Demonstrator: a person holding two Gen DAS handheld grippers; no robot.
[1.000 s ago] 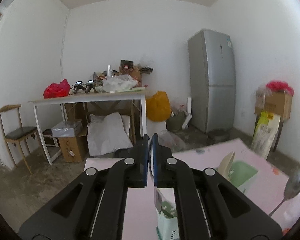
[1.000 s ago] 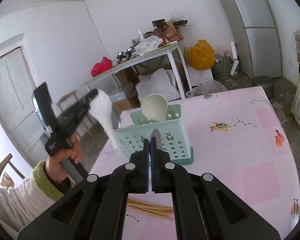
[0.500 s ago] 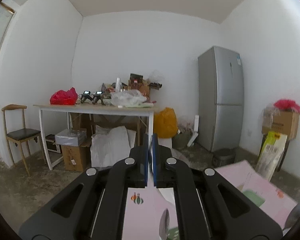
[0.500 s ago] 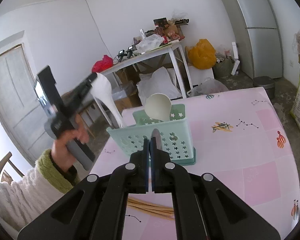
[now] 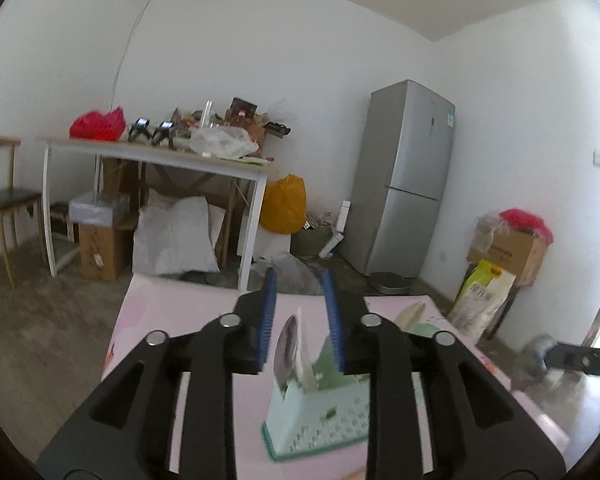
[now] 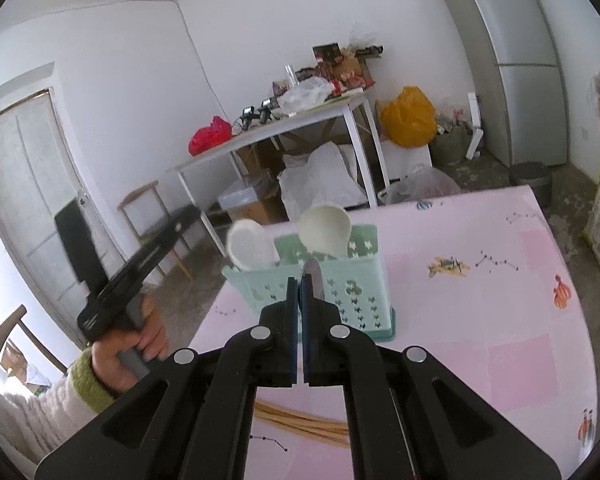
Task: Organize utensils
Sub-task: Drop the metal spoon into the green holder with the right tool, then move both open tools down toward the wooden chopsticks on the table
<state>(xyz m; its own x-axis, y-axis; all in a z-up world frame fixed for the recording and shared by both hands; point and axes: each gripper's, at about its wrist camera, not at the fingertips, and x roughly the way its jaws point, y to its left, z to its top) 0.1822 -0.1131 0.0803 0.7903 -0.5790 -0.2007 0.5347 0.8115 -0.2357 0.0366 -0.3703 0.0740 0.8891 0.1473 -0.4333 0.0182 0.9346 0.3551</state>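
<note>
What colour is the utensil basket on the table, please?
Pale mint green basket with star-shaped cutouts, clearest in the right wrist view.

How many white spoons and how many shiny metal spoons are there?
White spoons: 2, one on the left and one on the right, both standing in the green basket
Metal spoon: 1, pinched in the right gripper
Total: 3 spoons
</note>
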